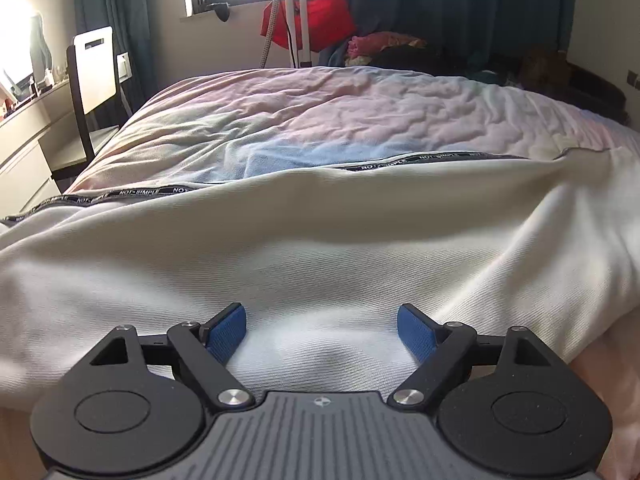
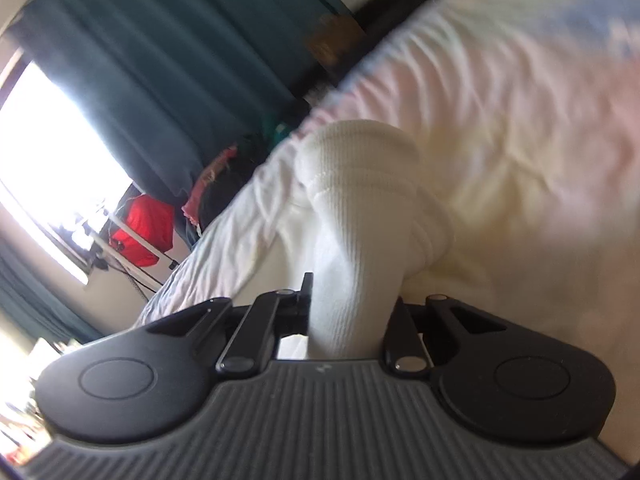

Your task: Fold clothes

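A cream-white garment with a black lettered band along its far edge lies spread on the bed. My left gripper is open, its blue pads wide apart, low over the near part of the garment and holding nothing. My right gripper is shut on a ribbed white cuff of the garment, which bunches up between its fingers. The right wrist view is tilted and blurred.
The pastel bedspread covers the bed. A black-and-white chair and a desk stand to the left. A tripod, a red bag and a clothes pile lie behind the bed, under teal curtains.
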A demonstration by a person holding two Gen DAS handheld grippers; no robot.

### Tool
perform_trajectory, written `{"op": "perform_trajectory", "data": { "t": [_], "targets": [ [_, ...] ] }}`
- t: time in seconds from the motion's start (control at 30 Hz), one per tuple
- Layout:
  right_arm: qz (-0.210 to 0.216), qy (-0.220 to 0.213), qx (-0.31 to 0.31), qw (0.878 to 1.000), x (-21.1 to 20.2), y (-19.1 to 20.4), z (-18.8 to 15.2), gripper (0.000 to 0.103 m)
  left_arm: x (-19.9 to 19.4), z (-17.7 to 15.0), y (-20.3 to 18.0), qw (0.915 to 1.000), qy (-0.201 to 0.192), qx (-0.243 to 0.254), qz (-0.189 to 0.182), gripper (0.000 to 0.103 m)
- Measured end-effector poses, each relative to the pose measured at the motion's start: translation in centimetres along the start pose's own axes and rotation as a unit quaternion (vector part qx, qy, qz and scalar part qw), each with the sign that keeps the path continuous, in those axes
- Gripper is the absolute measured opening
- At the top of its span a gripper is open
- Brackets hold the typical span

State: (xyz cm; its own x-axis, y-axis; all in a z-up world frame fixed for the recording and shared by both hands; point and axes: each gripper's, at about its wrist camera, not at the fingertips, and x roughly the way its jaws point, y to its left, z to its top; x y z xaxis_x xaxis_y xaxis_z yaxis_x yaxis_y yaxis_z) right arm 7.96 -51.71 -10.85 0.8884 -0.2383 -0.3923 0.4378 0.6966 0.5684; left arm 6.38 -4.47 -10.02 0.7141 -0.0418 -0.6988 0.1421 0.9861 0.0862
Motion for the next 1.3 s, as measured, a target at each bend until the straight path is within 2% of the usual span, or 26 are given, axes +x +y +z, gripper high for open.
{"op": "perform_trajectory", "data": {
  "t": [0.07, 0.13, 0.2, 0.3, 0.37, 0.5, 0.57, 0.63, 0.67, 0.7, 0.8, 0.9, 0.97, 1.07, 1.13, 1.17, 1.2, 1.23, 1.3],
  "targets": [
    [0.008, -0.034, -0.076, 0.997, -2.0, 4.2, -0.4, 0.014, -0.3, 0.3, 0.1, 1.0, -0.006, 0.005, -0.001, 0.084],
    [0.032, -0.069, -0.162, 0.984, -4.2, 8.8, -1.3, 0.014, -1.0, 0.7, 0.3, 0.9998, -0.017, 0.008, -0.004, 0.084],
    [0.062, -0.096, -0.241, 0.964, -6.2, 13.0, -3.2, 0.014, -1.9, 1.1, 0.7, 0.9994, -0.033, 0.004, -0.005, 0.084],
    [0.119, -0.117, -0.345, 0.924, -8.8, 18.2, -7.6, 0.014, -3.8, 1.8, 2.0, 0.998, -0.058, -0.022, -0.014, 0.084],
    [0.156, -0.109, -0.405, 0.894, -10.3, 20.4, -11.1, 0.014, -5.1, 2.3, 3.0, 0.9963, -0.075, -0.039, -0.016, 0.084],
    [0.217, -0.046, -0.503, 0.835, -10.9, 22.7, -18.8, 0.014, -7.2, 2.9, 5.3, 0.9915, -0.104, -0.075, -0.017, 0.084],
    [0.235, -0.005, -0.549, 0.802, -10.6, 23.0, -22.5, 0.014, -7.6, 2.9, 6.3, 0.9899, -0.107, -0.092, -0.014, 0.084],
    [0.237, 0.026, -0.586, 0.775, -11.1, 23.1, -25.8, 0.014, -7.7, 2.9, 7.0, 0.9894, -0.102, -0.103, -0.012, 0.084],
    [0.233, 0.034, -0.595, 0.768, -10.9, 22.9, -26.7, 0.015, -7.8, 2.9, 7.3, 0.9891, -0.101, -0.107, -0.012, 0.084],
    [0.231, 0.038, -0.599, 0.766, -10.8, 22.7, -27.0, 0.015, -7.9, 3.0, 7.6, 0.9887, -0.101, -0.11, -0.011, 0.084],
    [0.234, 0.017, -0.592, 0.771, -11.7, 23.7, -26.5, 0.015, -8.3, 3.2, 8.2, 0.9863, -0.114, -0.119, -0.008, 0.084],
    [0.255, 0.007, -0.582, 0.772, -13.3, 25.4, -26.7, 0.015, -8.3, 3.2, 8.7, 0.9845, -0.119, -0.129, -0.01, 0.084],
    [0.261, 0.03, -0.583, 0.769, -13.1, 26.0, -27.8, 0.015, -7.9, 3.0, 9.0, 0.9847, -0.111, -0.133, -0.017, 0.084],
    [0.265, 0.064, -0.561, 0.782, -12.1, 25.1, -28.2, 0.019, -7.3, 2.7, 9.1, 0.9853, -0.1, -0.136, -0.027, 0.083],
    [0.273, 0.086, -0.545, 0.788, -11.7, 25.1, -27.6, 0.025, -7.3, 2.6, 8.9, 0.9855, -0.1, -0.134, -0.027, 0.083],
    [0.276, 0.101, -0.537, 0.79, -11.5, 25.4, -27.3, 0.034, -7.4, 2.6, 8.8, 0.9855, -0.102, -0.133, -0.027, 0.083],
    [0.278, 0.12, -0.521, 0.798, -11.4, 25.3, -26.8, 0.047, -7.5, 2.6, 8.8, 0.9853, -0.104, -0.132, -0.027, 0.084],
    [0.28, 0.139, -0.503, 0.806, -11.2, 25.2, -26.4, 0.054, -7.6, 2.6, 8.7, 0.9852, -0.107, -0.132, -0.027, 0.084],
    [0.289, 0.18, -0.455, 0.823, -11.5, 24.3, -25.3, 0.088, -7.7, 2.5, 8.5, 0.9849, -0.111, -0.13, -0.027, 0.084]
  ]
}}
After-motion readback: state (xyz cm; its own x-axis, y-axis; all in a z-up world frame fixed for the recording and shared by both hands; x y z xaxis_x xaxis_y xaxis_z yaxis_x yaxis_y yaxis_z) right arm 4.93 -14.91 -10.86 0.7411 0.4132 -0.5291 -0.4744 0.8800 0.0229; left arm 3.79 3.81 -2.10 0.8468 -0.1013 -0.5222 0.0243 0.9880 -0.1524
